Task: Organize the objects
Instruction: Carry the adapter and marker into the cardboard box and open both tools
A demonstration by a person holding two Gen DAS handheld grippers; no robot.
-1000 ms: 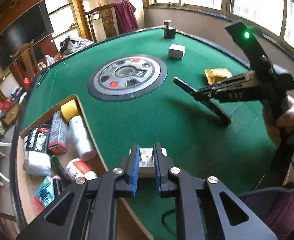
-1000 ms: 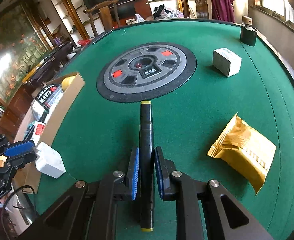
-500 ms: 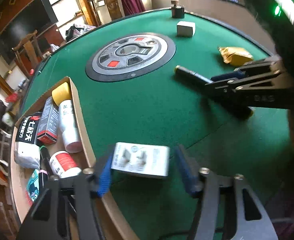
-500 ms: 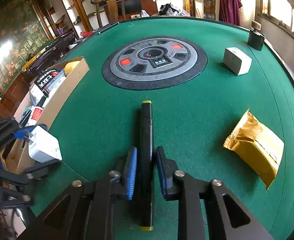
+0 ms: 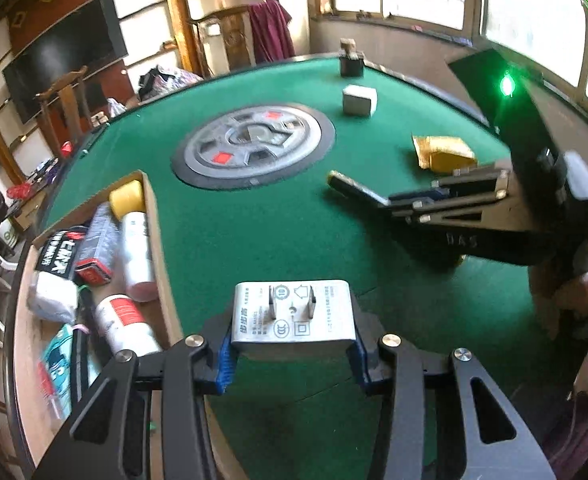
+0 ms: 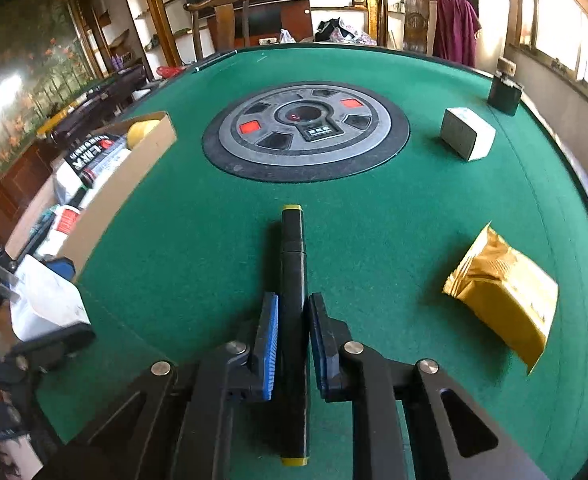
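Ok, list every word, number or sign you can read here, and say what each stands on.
"10": in a circle on the white charger, between its prongs.
"DAS": on the side of the right gripper.
Charger's remaining print: too small to read.
White lettering on the black packet in the cardboard box: blurred, unreadable.
Label on the table's centre disc: too small.

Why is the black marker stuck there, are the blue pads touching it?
Touching. In the right wrist view, the right gripper has both blue pads pressed flat against the black marker, one on each side, with no green felt showing between them.
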